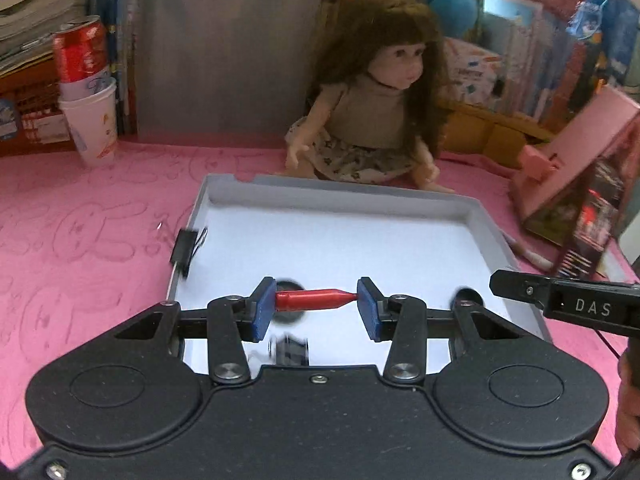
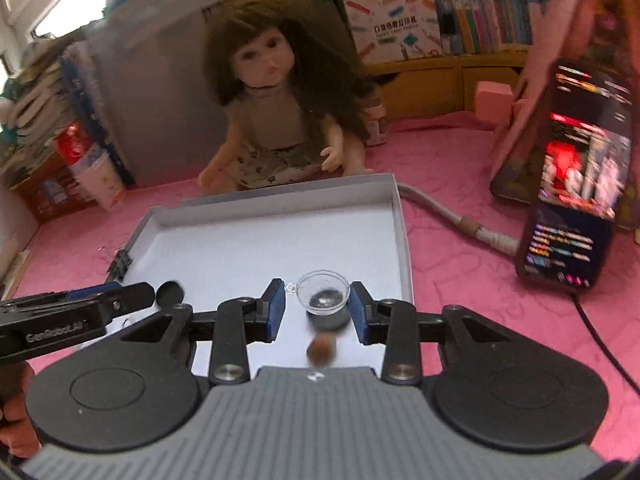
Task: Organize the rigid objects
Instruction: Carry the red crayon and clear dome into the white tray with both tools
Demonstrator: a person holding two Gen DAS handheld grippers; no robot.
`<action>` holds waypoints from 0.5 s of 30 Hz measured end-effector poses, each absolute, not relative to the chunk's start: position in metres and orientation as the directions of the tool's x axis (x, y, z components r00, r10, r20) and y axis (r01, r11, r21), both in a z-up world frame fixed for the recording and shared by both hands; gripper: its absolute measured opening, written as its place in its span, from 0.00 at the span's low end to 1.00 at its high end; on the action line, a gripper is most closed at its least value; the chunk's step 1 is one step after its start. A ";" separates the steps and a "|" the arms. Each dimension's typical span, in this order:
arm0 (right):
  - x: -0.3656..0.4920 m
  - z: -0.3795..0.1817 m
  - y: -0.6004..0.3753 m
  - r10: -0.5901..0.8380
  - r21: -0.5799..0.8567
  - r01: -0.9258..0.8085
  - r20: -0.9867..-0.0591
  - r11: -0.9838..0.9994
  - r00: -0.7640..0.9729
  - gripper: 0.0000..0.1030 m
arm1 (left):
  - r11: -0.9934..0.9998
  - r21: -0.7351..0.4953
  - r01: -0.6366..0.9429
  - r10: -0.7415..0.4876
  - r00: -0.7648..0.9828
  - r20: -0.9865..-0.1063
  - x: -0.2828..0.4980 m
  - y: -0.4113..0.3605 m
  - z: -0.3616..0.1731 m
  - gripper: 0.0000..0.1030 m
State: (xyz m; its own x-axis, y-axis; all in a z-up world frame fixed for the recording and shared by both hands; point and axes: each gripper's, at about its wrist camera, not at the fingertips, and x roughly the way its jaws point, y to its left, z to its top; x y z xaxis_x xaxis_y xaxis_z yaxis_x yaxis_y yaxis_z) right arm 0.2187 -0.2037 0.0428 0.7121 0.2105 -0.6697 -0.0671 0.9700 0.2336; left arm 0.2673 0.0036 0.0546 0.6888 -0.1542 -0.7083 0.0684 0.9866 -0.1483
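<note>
1. The left gripper [image 1: 316, 306] clamps a small red bullet-shaped piece [image 1: 314, 299] end to end between its blue pads, above the white tray [image 1: 340, 196].
2. The right gripper [image 2: 318, 308] pinches a clear little cup [image 2: 322, 292] over the tray's near right corner.
3. A black binder clip [image 1: 186, 250] sits on the tray's left rim.
4. A doll [image 1: 372, 108] sits behind the tray on the pink cloth [image 1: 80, 220].

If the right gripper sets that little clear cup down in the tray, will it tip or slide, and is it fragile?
The clear cup looks thin-walled and rigid, so probably light and easy to crack if squeezed. Its rounded bowl shape suggests it may wobble or tip. The white tray floor looks smooth, so it could slide. The right gripper pinches it at the rim.
</note>
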 end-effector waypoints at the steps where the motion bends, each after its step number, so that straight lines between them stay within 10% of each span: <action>1: 0.225 0.042 -0.202 0.202 0.224 -0.064 -0.675 0.972 0.709 0.40 | 0.988 -0.145 0.056 -0.143 0.685 -0.714 0.275 0.003 0.052 0.40; 15: 0.266 0.018 -0.187 0.137 0.135 -0.056 -0.732 0.989 0.668 0.43 | 0.997 -0.067 0.030 -0.069 0.672 -0.738 0.318 -0.004 0.025 0.41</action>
State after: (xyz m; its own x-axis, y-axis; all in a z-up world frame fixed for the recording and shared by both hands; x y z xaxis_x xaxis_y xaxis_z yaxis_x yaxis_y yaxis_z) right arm 0.2658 -0.1872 0.0182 0.6678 0.1373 -0.7316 -0.0559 0.9893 0.1346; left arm 0.3180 -0.0035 0.0249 0.6715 -0.0692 -0.7377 0.0295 0.9973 -0.0666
